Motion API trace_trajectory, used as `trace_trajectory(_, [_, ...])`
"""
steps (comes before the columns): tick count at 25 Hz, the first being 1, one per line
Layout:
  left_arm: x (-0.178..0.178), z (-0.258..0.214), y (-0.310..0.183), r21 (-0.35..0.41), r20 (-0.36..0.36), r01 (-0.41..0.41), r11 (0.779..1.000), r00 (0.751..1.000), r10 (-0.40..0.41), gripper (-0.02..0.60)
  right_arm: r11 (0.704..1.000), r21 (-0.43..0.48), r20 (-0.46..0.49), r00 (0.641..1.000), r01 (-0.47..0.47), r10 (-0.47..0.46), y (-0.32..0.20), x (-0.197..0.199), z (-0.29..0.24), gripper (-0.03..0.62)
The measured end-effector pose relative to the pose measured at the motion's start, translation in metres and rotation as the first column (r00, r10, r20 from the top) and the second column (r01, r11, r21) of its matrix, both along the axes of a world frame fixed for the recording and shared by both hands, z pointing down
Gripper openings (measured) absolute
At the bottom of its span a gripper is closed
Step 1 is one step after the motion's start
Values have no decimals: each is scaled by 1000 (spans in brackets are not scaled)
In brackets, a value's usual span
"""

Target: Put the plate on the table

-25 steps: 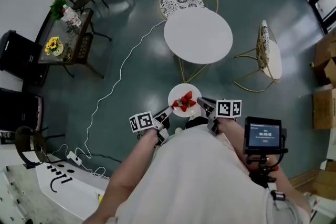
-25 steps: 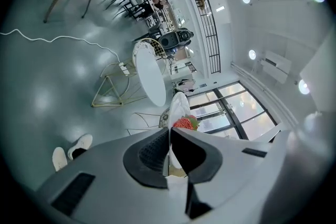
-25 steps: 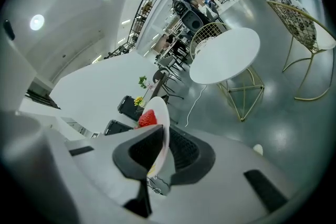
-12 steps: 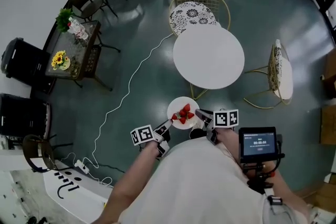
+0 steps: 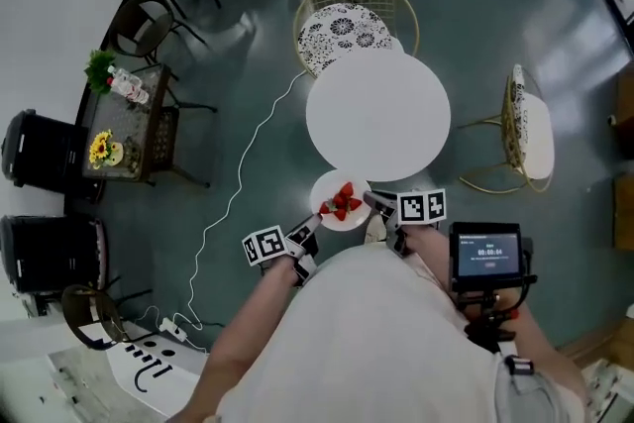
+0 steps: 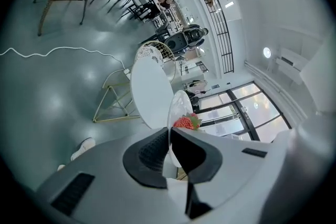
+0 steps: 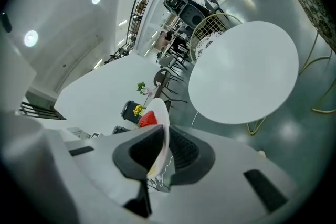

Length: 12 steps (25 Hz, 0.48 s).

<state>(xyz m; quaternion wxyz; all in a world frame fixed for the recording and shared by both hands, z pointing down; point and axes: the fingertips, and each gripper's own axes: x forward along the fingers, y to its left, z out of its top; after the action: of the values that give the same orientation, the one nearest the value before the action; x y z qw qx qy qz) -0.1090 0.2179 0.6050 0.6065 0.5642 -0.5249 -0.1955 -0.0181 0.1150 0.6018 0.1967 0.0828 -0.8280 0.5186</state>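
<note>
While I stood on the grey-green floor (image 5: 248, 94), I held the white plate (image 5: 340, 203) up in both tongs, right by the near edge of the round white surface (image 5: 376, 114). I could not tell whether its far rim reached over that edge. My left tongs (image 5: 313, 227) were clenched on the plate's rim on my left side, the thin rim pinched edge-on between the two dark pads. My right tongs (image 5: 376, 203) were clamped on the opposite rim in the same way. A few red strawberries (image 5: 344, 202) lay in a small heap on the plate, and green tops showed on some of them. The surface stood on thin gold legs. Beyond it a gold wire chair (image 5: 347, 15) with a black-and-white patterned cushion was drawn close to its far edge, and a second chair (image 5: 525, 129) stood to my right, apart from it. A white cable (image 5: 238, 193) trailed across the floor on my left. Farther left, a small dark side table (image 5: 149, 129) carried yellow flowers (image 5: 101, 150). A small lit screen (image 5: 485, 253) sat beside my right arm.
</note>
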Motion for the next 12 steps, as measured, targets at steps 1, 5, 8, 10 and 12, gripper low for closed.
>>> trace_trajectory(1, [-5,0,-10,3,10,-1,1000,1000,1,12,1000,6,8,1000,-1,1,-10,-4,1,43])
trace_trajectory(5, [-7,-3,-37,4,44,-34,999,998,34,12,1000,1,19,1000,-8,8,-32,-4,0,43])
trace_trajectory(8, [1,-7,-56,-8,62,-70,998,996,70,12,999,-15,28,999,-45,45,-45,7,-2,43])
trace_trajectory(10, [3,-11,-67,-12,68,-86,996,994,86,12,997,-28,40,997,-71,72,-53,10,-4,43])
trace_trajectory(12, [1,-15,-73,-17,79,-106,994,991,107,12,995,-41,56,994,-92,94,-56,9,-4,43])
